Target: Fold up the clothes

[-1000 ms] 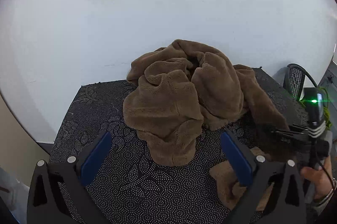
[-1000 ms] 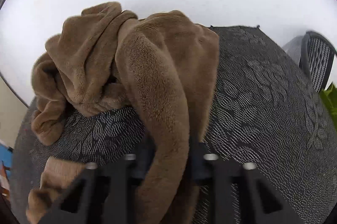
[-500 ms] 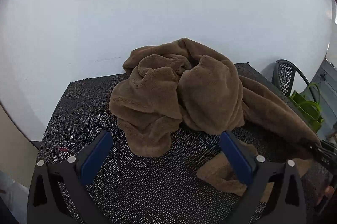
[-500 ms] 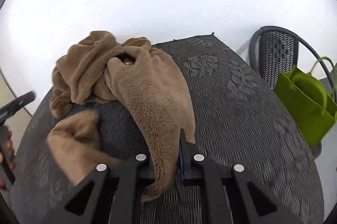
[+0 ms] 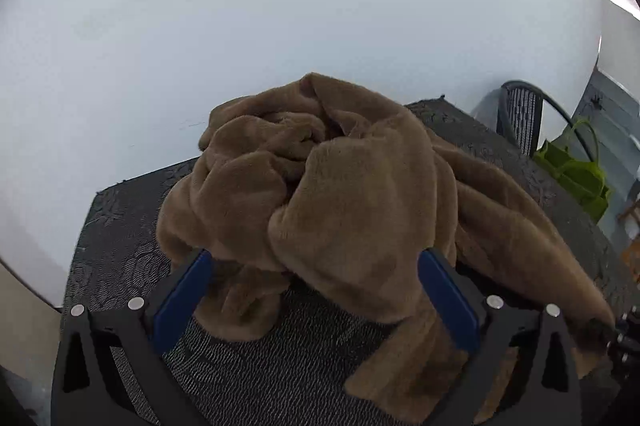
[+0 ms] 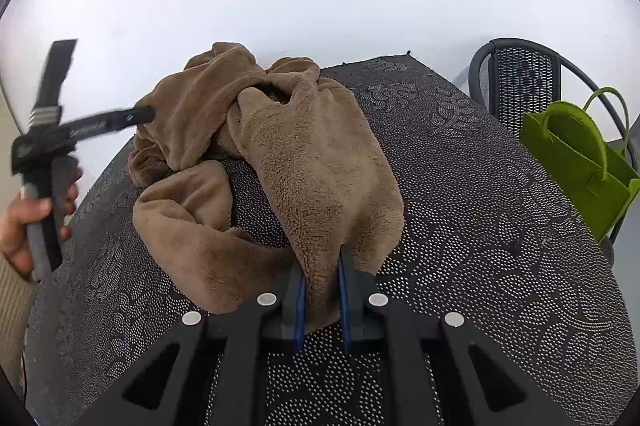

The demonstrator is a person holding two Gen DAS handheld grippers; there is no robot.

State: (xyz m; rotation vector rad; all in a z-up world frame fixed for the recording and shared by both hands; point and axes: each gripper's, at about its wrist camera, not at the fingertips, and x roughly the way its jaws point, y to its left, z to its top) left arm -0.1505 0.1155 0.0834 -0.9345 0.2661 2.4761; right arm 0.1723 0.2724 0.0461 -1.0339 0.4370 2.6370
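Brown fleece garment [image 6: 280,154] heaped on patterned counter [image 6: 480,206]; one edge pinched in right tool [image 6: 322,290]; left tool [image 5: 316,290] spread wide, nothing gripped.

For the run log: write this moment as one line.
left gripper: open, empty | right gripper: shut on brown fleece garment | garment: bunched, unfolded | table

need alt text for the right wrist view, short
The right gripper has its jaws shut on an end of a crumpled brown fleece garment lying on a dark patterned table. A green bag stands at right.
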